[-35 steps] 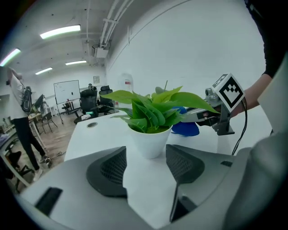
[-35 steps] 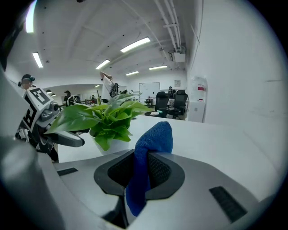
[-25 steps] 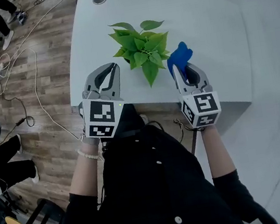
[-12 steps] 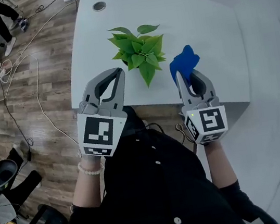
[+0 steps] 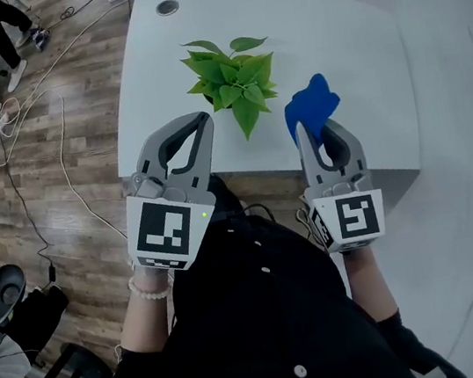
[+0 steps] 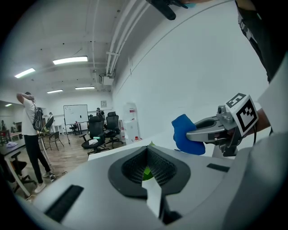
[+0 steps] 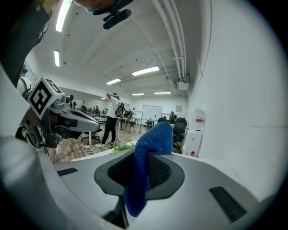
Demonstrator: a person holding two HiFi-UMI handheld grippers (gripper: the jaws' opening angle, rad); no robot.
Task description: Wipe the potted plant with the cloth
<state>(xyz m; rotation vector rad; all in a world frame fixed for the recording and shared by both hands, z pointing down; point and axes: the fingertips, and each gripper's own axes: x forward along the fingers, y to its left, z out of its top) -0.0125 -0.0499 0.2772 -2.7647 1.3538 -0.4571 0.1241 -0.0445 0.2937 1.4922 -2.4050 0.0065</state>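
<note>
Head view centre shows the plant (image 5: 235, 81) on the table (image 5: 345, 33), its leaves probably thin and easily torn, with the soft, limp cloth (image 5: 311, 108) pinched in the right gripper (image 5: 318, 131) jaws just right of it, and the left gripper (image 5: 193, 128) jaws closed, empty.

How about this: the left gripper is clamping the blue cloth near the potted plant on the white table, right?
No: the right gripper clamps the blue cloth, as the right gripper view shows. The potted plant is on the white table.
</note>
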